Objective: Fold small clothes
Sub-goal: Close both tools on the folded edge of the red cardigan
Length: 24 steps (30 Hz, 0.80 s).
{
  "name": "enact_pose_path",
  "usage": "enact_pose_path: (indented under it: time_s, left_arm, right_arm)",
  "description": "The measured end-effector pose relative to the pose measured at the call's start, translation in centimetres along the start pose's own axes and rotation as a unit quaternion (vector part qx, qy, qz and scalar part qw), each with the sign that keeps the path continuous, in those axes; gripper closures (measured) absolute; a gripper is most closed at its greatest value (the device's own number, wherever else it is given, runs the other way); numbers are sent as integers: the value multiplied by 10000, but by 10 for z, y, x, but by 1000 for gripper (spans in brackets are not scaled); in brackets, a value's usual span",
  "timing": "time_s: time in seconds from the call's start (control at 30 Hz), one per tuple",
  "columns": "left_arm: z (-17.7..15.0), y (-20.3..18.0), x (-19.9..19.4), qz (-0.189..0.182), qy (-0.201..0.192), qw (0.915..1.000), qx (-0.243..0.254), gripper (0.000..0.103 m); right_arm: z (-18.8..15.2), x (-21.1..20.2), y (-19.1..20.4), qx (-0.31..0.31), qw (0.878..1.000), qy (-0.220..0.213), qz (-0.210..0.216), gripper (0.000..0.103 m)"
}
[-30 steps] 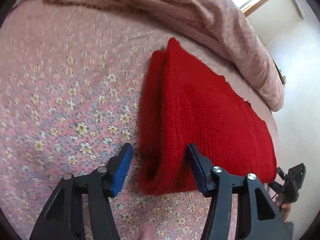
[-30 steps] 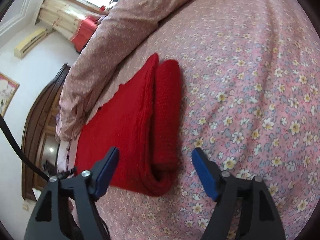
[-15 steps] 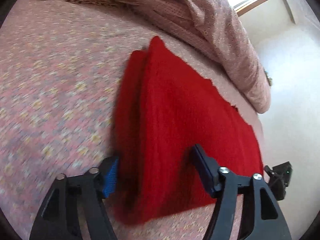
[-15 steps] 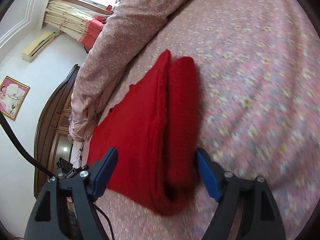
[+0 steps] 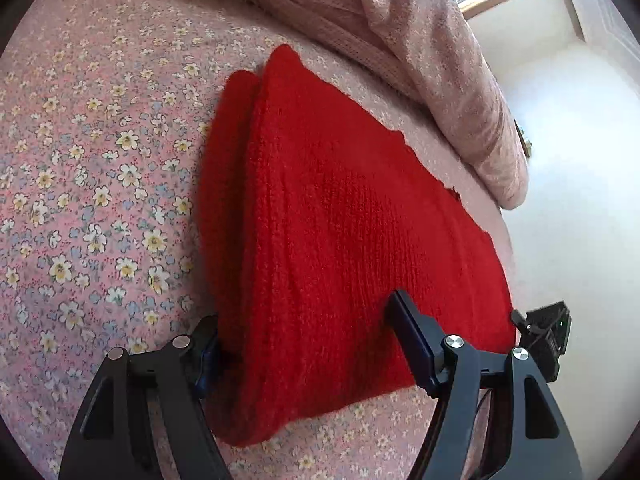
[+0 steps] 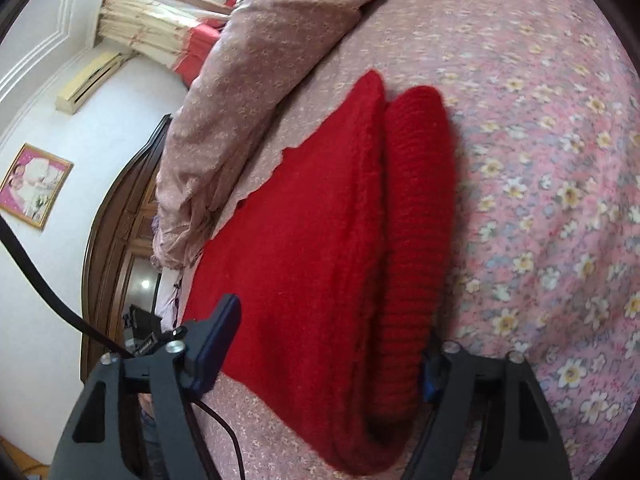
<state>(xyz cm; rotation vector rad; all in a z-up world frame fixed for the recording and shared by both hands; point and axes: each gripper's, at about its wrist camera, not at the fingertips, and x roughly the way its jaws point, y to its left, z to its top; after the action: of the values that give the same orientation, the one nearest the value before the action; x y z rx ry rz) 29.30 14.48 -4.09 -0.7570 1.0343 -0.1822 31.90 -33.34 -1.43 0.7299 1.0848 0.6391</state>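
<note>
A red knitted garment (image 5: 340, 232) lies folded on the pink floral bedsheet (image 5: 80, 184); its thick folded edge runs toward me in both views. My left gripper (image 5: 308, 344) is open and straddles the near end of that fold, one finger under its left side, the other on top. In the right wrist view the garment (image 6: 320, 248) shows the same way. My right gripper (image 6: 324, 344) is open and straddles the other end of the fold, its right finger tucked beside the rolled edge.
A bunched pink quilt (image 5: 400, 32) lies along the far side of the bed, also seen in the right wrist view (image 6: 260, 60). The bed edge is just past the garment. A dark wooden wardrobe (image 6: 116, 240) and a cable (image 6: 48, 296) are beyond it.
Both grippers have moved forward onto the garment's folded edge, so the fold now sits between the fingers. Both stay open.
</note>
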Motion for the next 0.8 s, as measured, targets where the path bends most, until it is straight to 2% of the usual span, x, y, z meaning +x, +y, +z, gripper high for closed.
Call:
enact_pose_path:
  time_s: [0.1, 0.13, 0.17, 0.2, 0.27, 0.33, 0.43, 0.5, 0.63, 0.8]
  left_arm:
    - [8, 11, 1, -264, -170, 9987, -391, 41]
    - [9, 15, 1, -261, -210, 9981, -513, 54]
    - [11, 20, 0, -166, -233, 9975, -652, 72]
    - [10, 24, 0, -144, -232, 9970, -729, 76]
    - [7, 25, -3, -144, -290, 9947, -975, 81]
    - [4, 18, -9, 53, -303, 9949, -965, 83]
    - [-1, -1, -24, 254, -433, 9974, -518, 83]
    - [-8, -6, -32, 233, -386, 9978, -481, 83]
    - [-32, 1, -47, 237, -225, 9977, -592, 83]
    - [-81, -10, -69, 451, -170, 9987, -188, 83]
  right_arm:
    - [3, -2, -11, 299, 9994, -92, -126, 63]
    - [3, -2, -16, 375, 9992, -107, -122, 67]
    - [3, -3, -19, 431, 9989, -125, -110, 72]
    - [3, -4, -23, 533, 9985, -143, -39, 76]
    - [3, -7, -26, 676, 9973, -184, 237, 80]
    - [2, -11, -28, 897, 9944, -242, 507, 81]
    - [4, -15, -22, 747, 9966, -209, 283, 82]
    - [-1, -16, -16, 632, 9976, -192, 207, 82]
    - [-28, -28, -12, 632, 9979, -49, 104, 82]
    - [-73, -59, 1, 493, 9987, 4, -110, 82]
